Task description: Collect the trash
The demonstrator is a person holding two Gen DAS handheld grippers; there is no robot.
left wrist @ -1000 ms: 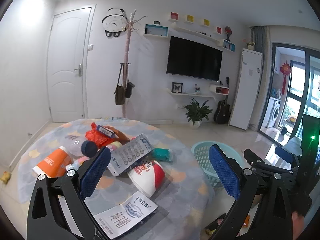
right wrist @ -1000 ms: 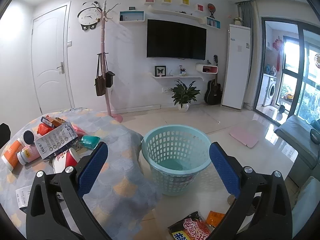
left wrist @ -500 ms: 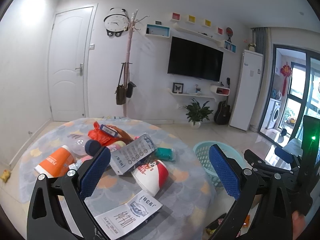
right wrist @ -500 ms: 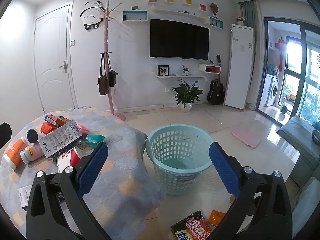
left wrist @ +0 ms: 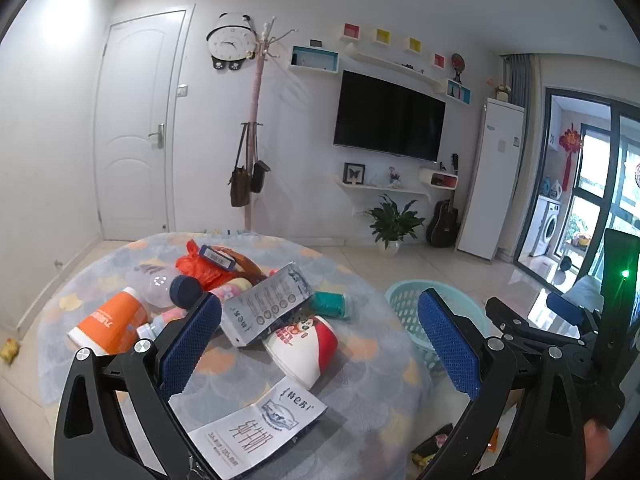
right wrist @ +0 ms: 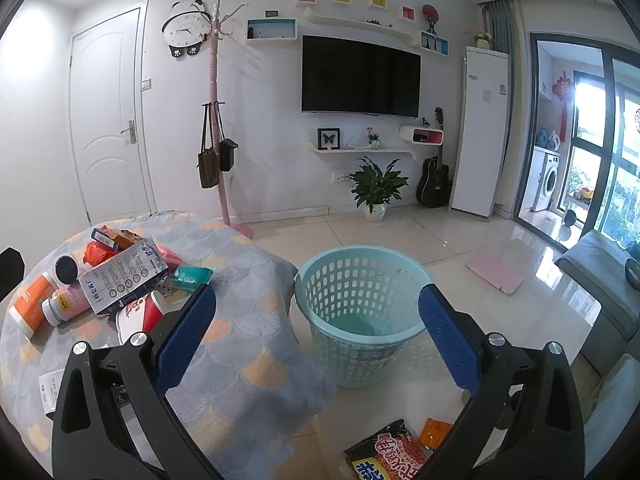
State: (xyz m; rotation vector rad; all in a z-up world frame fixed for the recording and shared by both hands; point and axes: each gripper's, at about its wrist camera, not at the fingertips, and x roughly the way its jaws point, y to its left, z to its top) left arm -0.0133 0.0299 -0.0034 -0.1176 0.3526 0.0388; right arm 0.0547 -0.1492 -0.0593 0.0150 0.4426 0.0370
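Trash covers the round surface [left wrist: 360,364] under its scalloped cloth: an orange-and-white bottle [left wrist: 110,326] toward the left edge, a clear bottle with a dark cap [left wrist: 168,288] behind it, a red plastic bag [left wrist: 200,266] at the far edge, a grey printed carton [left wrist: 268,306] leaning on the pile, a teal packet [left wrist: 330,304] toward the right edge, a red-and-white paper bowl [left wrist: 304,344] on its side nearer the middle, and a white leaflet [left wrist: 260,428] at the near edge. The pale blue basket [right wrist: 360,308] stands on the floor just off the right edge and looks empty; a red snack wrapper [right wrist: 388,452] and a small orange packet [right wrist: 436,432] lie on the floor near it.

Over the last second both views have shifted a little: the pile sits slightly lower and nearer for the left tongs [left wrist: 320,340], and the basket has slid rightward for the right tongs [right wrist: 316,332]. Nothing on the surface has moved. Both tongs stay spread wide and carry nothing; the left pair hangs over the leaflet and bowl, the right pair over the right edge and basket.

I read that as an approach only just beginning, with nothing collected yet. The bowl or leaflet looks the easiest first pick for the left tongs.
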